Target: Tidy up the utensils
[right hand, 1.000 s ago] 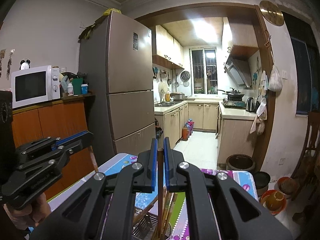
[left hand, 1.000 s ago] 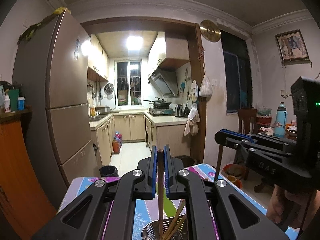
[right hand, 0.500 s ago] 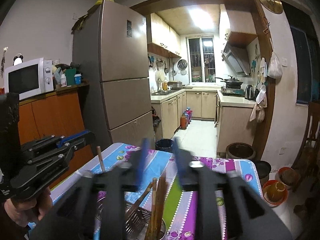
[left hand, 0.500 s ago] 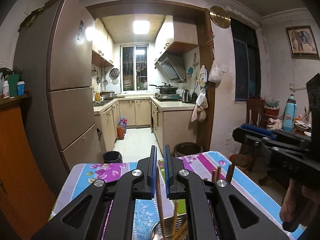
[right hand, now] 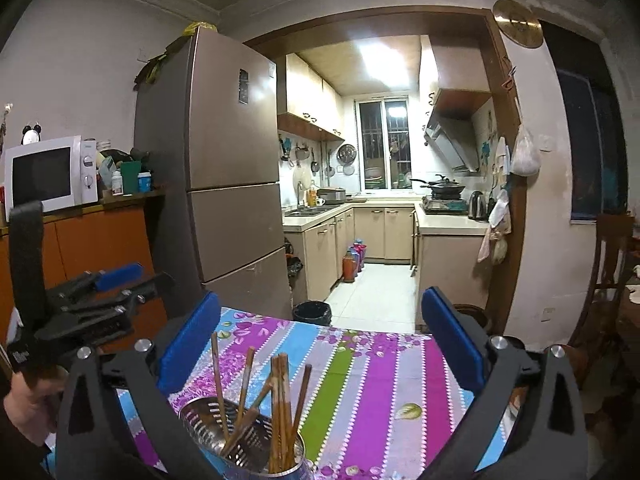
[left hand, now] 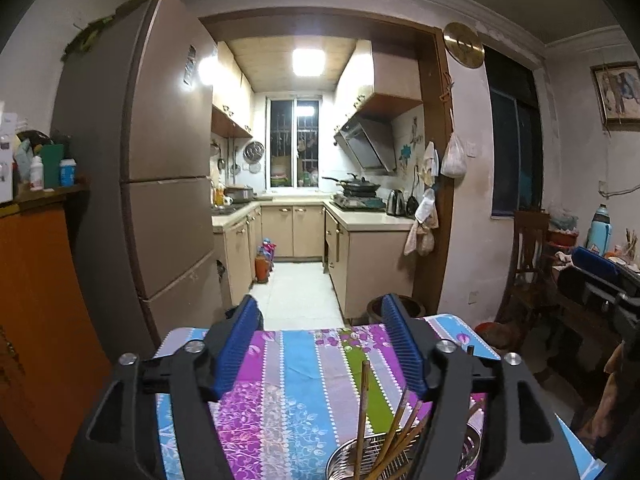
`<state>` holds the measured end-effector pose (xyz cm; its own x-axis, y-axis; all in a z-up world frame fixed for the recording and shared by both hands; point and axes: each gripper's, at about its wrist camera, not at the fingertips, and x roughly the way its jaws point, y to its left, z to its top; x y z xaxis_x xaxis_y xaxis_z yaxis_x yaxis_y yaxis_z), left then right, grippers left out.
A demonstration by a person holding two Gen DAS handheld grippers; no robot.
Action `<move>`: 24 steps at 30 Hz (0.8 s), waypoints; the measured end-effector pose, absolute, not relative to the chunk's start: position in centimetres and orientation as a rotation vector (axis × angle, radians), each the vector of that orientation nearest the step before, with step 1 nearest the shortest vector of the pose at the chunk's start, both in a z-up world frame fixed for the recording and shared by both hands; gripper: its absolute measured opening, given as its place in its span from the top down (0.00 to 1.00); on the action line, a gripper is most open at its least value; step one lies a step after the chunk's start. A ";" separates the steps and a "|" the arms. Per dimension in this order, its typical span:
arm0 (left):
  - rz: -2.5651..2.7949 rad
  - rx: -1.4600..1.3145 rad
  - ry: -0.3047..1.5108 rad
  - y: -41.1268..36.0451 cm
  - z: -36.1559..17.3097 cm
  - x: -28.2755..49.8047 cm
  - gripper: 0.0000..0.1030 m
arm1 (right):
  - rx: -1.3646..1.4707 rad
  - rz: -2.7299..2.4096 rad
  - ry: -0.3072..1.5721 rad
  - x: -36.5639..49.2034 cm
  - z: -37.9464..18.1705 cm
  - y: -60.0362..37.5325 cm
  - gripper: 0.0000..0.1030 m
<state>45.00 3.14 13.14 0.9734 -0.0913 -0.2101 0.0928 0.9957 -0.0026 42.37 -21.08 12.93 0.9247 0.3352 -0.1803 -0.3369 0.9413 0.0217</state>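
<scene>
A perforated steel utensil holder (right hand: 240, 440) stands on the striped tablecloth (right hand: 380, 392) and holds several wooden chopsticks (right hand: 280, 408). It also shows in the left wrist view (left hand: 372, 456) with chopsticks (left hand: 362, 412) leaning in it. My left gripper (left hand: 320, 336) is open and empty above the table, the holder low between its fingers. My right gripper (right hand: 320, 328) is open and empty above the holder. The left gripper also shows at the left of the right wrist view (right hand: 100, 300); the right gripper body shows at the right edge of the left wrist view (left hand: 600, 280).
A tall brown fridge (right hand: 224, 184) and an orange cabinet (right hand: 80, 248) with a microwave (right hand: 44, 176) stand left of the table. A doorway opens to the kitchen (right hand: 380, 220). A wooden chair (left hand: 528, 256) and a cluttered side table stand at the right.
Both grippers were shut on chopsticks standing over the holder. Both have opened wide and let them drop into the holder, and have pulled back a little.
</scene>
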 end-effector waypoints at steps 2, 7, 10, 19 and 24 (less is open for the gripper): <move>-0.084 0.008 0.195 3.3 13.4 43.5 0.25 | -0.005 0.336 0.176 41.3 13.0 -21.3 0.06; -0.047 -0.009 0.116 4.2 13.9 38.2 0.05 | 0.001 0.314 0.155 37.9 12.6 -21.6 0.05; -0.024 0.002 0.072 4.5 13.6 34.7 0.05 | -0.002 0.315 0.142 35.9 12.0 -21.5 0.05; -0.003 -0.080 0.023 6.1 12.3 26.0 0.05 | -0.006 0.321 0.123 29.2 10.2 -21.2 0.05; -0.023 -0.093 0.032 5.8 10.7 21.8 0.05 | -0.013 0.323 0.133 25.1 8.8 -20.5 0.05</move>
